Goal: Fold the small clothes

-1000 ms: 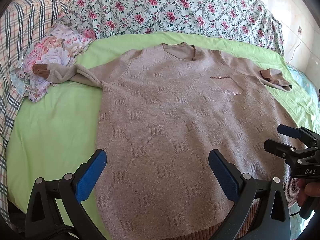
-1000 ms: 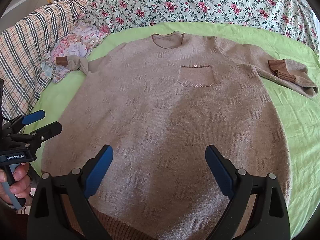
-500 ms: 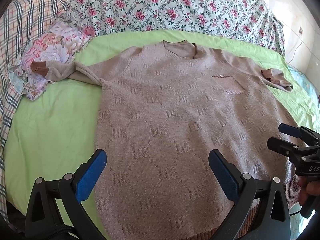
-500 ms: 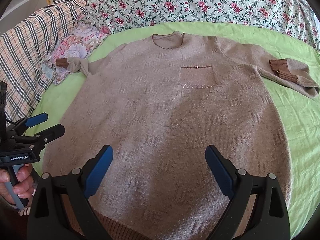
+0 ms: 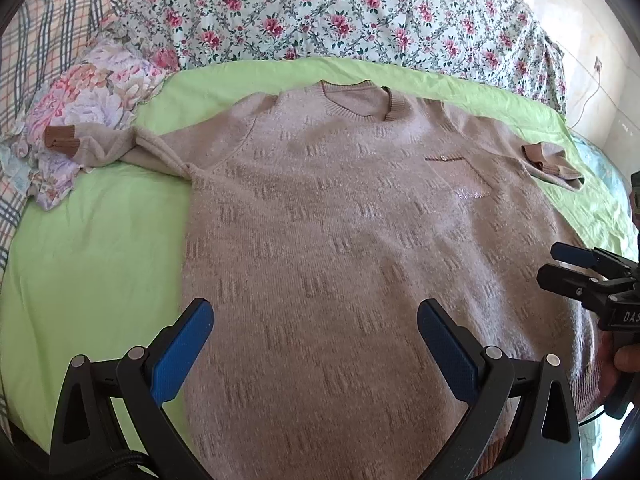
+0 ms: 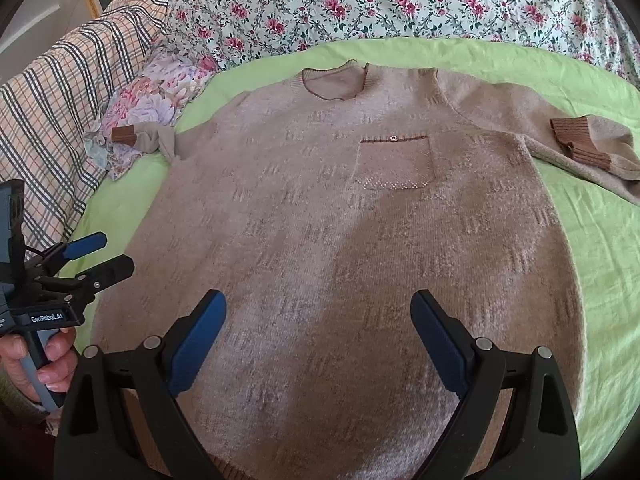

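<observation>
Change vs the earlier frames: small. In the left wrist view the sweater (image 5: pixel 360 240) has shifted toward the right of frame and sits a bit larger, so more green sheet (image 5: pixel 92 232) shows at left; that camera has crept forward and to the left. Right wrist view is almost static. Garment itself has not been disturbed. Read: the approach is in progress and no fold has started.

Left to right, left wrist view:
- floral cloth (image 5: pixel 92 100) at upper left, with the sweater's left sleeve cuff (image 5: pixel 60 140) lying on it; that sleeve is twisted near the shoulder.
- left gripper (image 5: pixel 314 344) at bottom centre, jaws released and wide apart, hovering over the lower body of the sweater, gripping nothing.
- sweater spread flat and face up on the bed, collar at the top of frame, chest pocket (image 5: pixel 460 176) at right of centre.
- other cuff (image 5: pixel 544 158) folded back at upper right.
- right gripper (image 5: pixel 556 268) at the right edge, over the sweater's side edge.

Right wrist view: right gripper (image 6: pixel 318 332) with jaws released, empty, above the hem. Left gripper (image 6: pixel 100 254) at the left edge, also parted.

Containers: none in view, nothing to report.

Likely next step: straighten the twisted sleeve, or take a side edge for the first fold.
</observation>
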Demonstrator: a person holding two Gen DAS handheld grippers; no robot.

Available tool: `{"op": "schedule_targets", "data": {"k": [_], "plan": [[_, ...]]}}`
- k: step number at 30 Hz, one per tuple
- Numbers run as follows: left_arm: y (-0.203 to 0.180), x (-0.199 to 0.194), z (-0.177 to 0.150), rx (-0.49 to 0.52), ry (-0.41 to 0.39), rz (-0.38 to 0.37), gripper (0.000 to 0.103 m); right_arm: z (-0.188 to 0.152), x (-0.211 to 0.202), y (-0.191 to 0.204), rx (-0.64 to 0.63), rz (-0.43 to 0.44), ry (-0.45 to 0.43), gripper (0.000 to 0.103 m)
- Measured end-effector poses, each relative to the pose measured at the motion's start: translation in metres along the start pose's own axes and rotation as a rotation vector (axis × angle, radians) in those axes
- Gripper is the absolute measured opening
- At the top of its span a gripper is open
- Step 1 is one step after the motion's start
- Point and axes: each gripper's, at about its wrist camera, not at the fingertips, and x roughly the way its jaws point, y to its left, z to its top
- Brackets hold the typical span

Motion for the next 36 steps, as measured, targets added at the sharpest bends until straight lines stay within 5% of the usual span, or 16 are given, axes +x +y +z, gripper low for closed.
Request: {"op": "schedule_targets", "data": {"k": [11, 18, 28, 32, 34, 36], "plan": [[0.039, 0.063, 0.100, 0.105, 0.045, 0.026, 0.102, 0.087, 0.011, -0.062, 0.104, 0.133, -0.221, 0.093], [0.080, 0.131, 0.189, 0.109, 0.005, 0.012, 0.102, 0.150, 0.053, -0.113, 0.100, 0.077, -0.121, 0.093], [0.111, 0.227, 0.257, 0.167, 0.098, -0.182, 0.099, 0.239, 0.100, -0.151, -0.050, -0.008, -0.142, 0.093], [0.101, 0.251, 0.260, 0.233, 0.153, -0.228, 0.090, 0.248, 0.146, -0.161, -0.087, 0.021, -0.053, 0.093], [0.096, 0.258, 0.256, 0.257, 0.171, -0.233, 0.076, 0.253, 0.158, -0.156, -0.136, 0.006, -0.019, 0.089], [0.089, 0.265, 0.250, 0.289, 0.183, -0.221, 0.048, 0.250, 0.174, -0.151, -0.188, -0.029, 0.022, 0.075]]}}
